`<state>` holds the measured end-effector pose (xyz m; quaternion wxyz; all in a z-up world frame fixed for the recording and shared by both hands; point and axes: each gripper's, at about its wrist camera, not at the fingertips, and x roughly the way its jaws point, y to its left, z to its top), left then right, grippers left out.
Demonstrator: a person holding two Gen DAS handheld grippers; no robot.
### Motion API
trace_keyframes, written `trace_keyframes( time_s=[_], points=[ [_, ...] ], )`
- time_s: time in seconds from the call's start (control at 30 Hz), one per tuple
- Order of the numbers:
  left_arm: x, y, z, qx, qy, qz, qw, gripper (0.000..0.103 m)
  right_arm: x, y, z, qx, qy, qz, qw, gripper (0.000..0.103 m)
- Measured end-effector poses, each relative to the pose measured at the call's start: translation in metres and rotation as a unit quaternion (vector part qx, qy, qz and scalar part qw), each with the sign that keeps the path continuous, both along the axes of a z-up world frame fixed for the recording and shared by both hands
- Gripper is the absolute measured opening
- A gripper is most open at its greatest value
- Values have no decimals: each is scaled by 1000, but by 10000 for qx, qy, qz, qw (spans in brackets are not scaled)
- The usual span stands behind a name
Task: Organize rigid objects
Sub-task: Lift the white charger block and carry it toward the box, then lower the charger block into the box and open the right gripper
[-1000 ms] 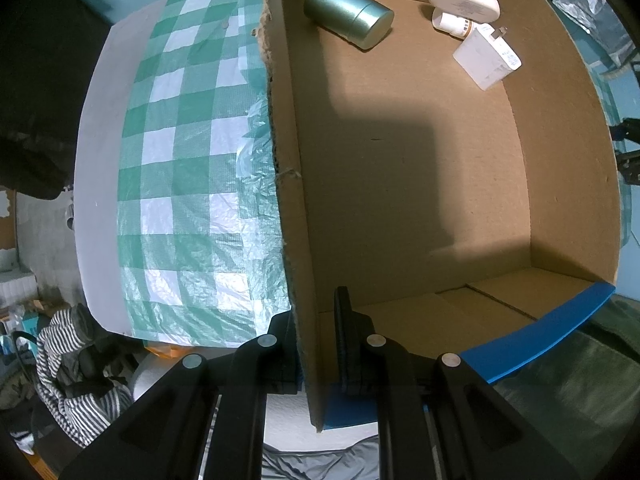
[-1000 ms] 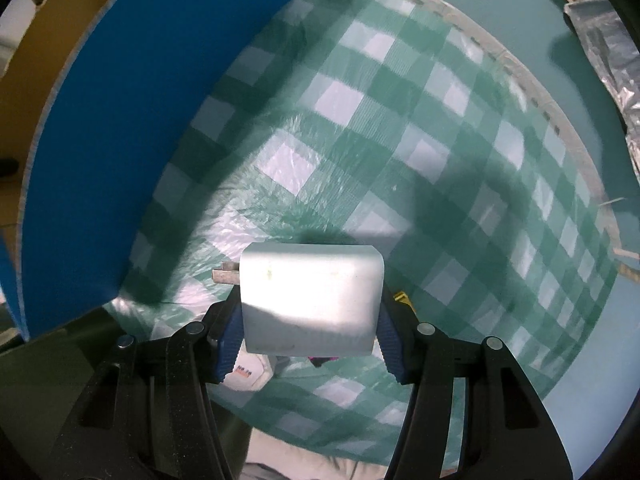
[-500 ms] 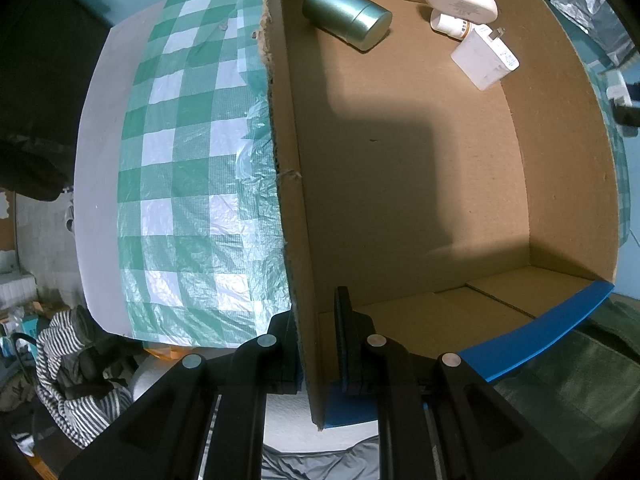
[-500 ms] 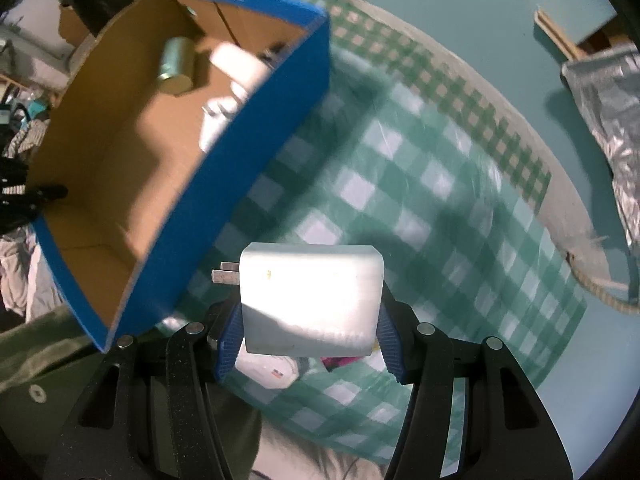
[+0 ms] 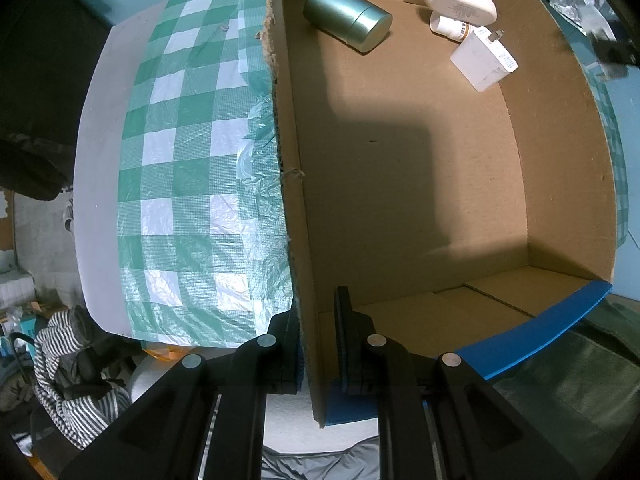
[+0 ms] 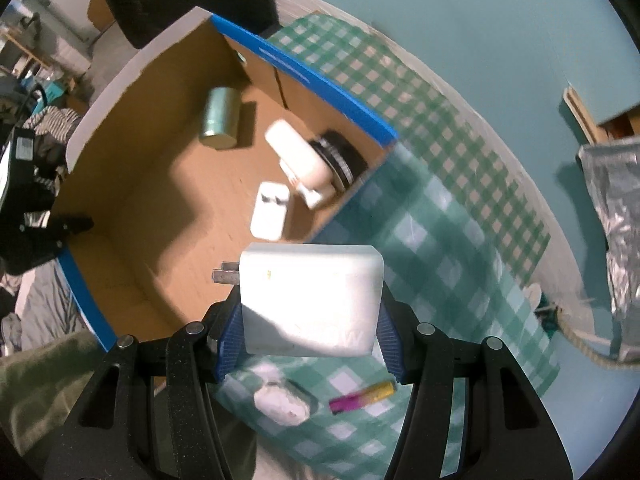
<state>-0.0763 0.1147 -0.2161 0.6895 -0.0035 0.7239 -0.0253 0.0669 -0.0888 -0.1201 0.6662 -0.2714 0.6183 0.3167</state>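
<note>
My right gripper (image 6: pixel 310 320) is shut on a white charger block (image 6: pixel 310 300) with prongs pointing left, held high above the near corner of the cardboard box (image 6: pixel 132 184). My left gripper (image 5: pixel 316 320) is shut on the box's side wall (image 5: pixel 296 208). Inside the box lie a green metal tin (image 5: pixel 346 22) (image 6: pixel 220 118), a white oval device (image 5: pixel 460 2) (image 6: pixel 298 156), a small white bottle (image 5: pixel 450 28), another white charger (image 5: pixel 484 60) (image 6: pixel 270 210) and a black round thing (image 6: pixel 344 160).
The box stands on a green-checked tablecloth (image 5: pixel 188 184) (image 6: pixel 448 248). Below my right gripper lie a small white object (image 6: pixel 280 400) and a pink-yellow stick (image 6: pixel 362 396). Silver foil (image 6: pixel 620 220) sits at the right. Striped clothing (image 5: pixel 68 364) lies beyond the table edge.
My right gripper has risen and swung left with the charger, from beside the box's blue wall to above its open top. The left gripper has kept its hold on the wall.
</note>
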Motion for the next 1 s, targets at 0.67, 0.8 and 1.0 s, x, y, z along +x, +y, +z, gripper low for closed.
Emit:
trace_keyframes(
  time_s=[0.67,0.8,1.0],
  points=[
    [-1,0,0,23,1,10,10000,13,14,67,-34,-88,197,300,9993,58],
    [-1,0,0,20,-3,10,10000,13,12,70,-44,-169,279,317,9990,58],
    [0,0,-1,18,0,-2,10000,13,10,68,-53,-279,326,298,9986,58]
  ],
)
